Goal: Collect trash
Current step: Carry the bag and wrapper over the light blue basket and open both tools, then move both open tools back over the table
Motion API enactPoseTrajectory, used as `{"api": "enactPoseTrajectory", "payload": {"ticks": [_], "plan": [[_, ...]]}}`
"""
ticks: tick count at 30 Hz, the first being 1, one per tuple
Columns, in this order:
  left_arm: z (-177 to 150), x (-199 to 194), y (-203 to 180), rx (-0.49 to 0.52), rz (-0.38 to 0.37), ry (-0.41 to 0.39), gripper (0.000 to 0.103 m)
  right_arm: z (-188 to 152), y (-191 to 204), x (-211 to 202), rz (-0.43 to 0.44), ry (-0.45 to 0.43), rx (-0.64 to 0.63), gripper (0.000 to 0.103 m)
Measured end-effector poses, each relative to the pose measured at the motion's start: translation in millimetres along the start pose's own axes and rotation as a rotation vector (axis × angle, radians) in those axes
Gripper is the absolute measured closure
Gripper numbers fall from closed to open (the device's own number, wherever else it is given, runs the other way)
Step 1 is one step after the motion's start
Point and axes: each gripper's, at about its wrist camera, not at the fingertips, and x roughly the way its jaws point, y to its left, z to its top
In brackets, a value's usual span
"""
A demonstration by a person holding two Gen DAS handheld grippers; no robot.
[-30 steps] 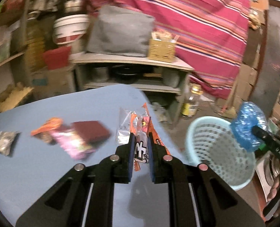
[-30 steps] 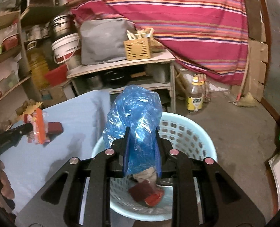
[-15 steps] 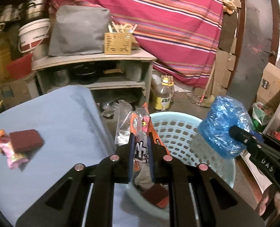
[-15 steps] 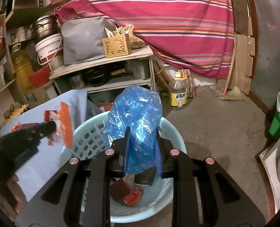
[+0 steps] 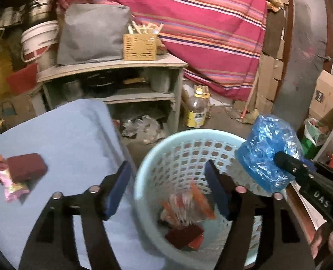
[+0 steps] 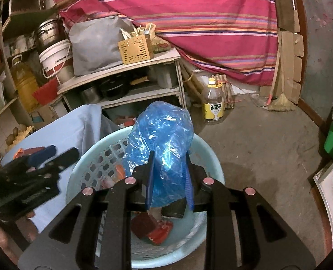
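Left wrist: our left gripper [image 5: 168, 191], jaws just opened wide and empty, hangs over the laundry basket [image 5: 144, 175]; the orange wrapper [image 5: 186, 204] lies inside, below the jaws | Right wrist: our right gripper [image 6: 169, 181] is clamped on the blue plastic bag [image 6: 162, 139] above the basket's rim [image 6: 213, 157]; we judge release comes next.

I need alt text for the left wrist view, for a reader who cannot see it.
The open left gripper hangs over a light blue plastic basket, where an orange snack wrapper falls. At right, the right gripper holds a crumpled blue plastic bag.
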Motion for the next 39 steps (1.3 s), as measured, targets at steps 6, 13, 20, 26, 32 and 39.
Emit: {"api": "enactPoseTrajectory", "payload": {"ticks": [6, 13, 20, 26, 32, 39], "plan": [[2, -26, 36, -0.024, 0.041, -0.022, 0.024, 0, 19, 8, -0.013, 0.013, -0.046, 0.077], [-8, -67, 95, -0.033, 0.138, -0.044, 0.015, 2, 35, 7, -0.076, -0.011, -0.079, 0.022], [-23, -104, 173, -0.071, 0.252, -0.052, 0.009, 6, 70, -2, -0.053, -0.069, -0.076, 0.005], [-42, -127, 237, -0.147, 0.322, -0.053, 0.009, 8, 121, 8, 0.018, -0.066, -0.084, 0.005], [-62, -133, 284, -0.19, 0.374, -0.047, 0.007, 5, 169, 27, 0.088, -0.042, -0.088, 0.005], [-82, -130, 336, -0.296, 0.415, 0.003, 0.007, 2, 210, 40, 0.087, -0.03, -0.128, 0.005]]}}
